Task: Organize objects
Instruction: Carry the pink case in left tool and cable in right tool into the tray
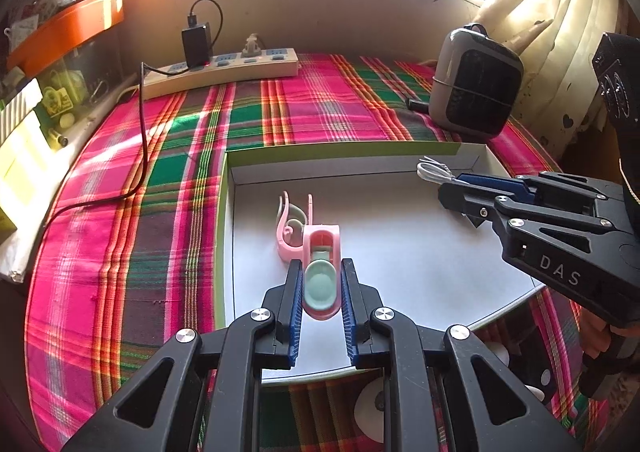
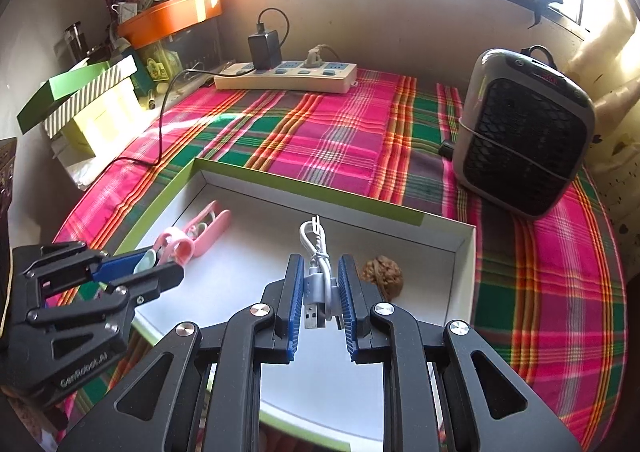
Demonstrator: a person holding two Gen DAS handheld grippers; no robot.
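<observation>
A shallow white box with a green rim (image 1: 224, 211) (image 2: 256, 171) lies on the plaid cloth. My left gripper (image 1: 320, 272) is shut on a pink clothes peg with a mint pad (image 1: 322, 276), held over the box floor; it also shows in the right wrist view (image 2: 176, 248). A second pink peg (image 1: 290, 228) (image 2: 208, 221) lies in the box just beyond it. My right gripper (image 2: 318, 272) is shut on a coiled white USB cable (image 2: 318, 276), held over the box's right side; the cable shows in the left wrist view (image 1: 434, 171). A walnut (image 2: 382, 272) lies in the box beside it.
A grey and black fan heater (image 1: 476, 83) (image 2: 524, 131) stands at the back right. A power strip (image 1: 224, 67) (image 2: 286, 77) with a black charger and trailing cable lies at the back. Boxes and an orange tub (image 2: 172, 13) sit at the left. Curtain at the right.
</observation>
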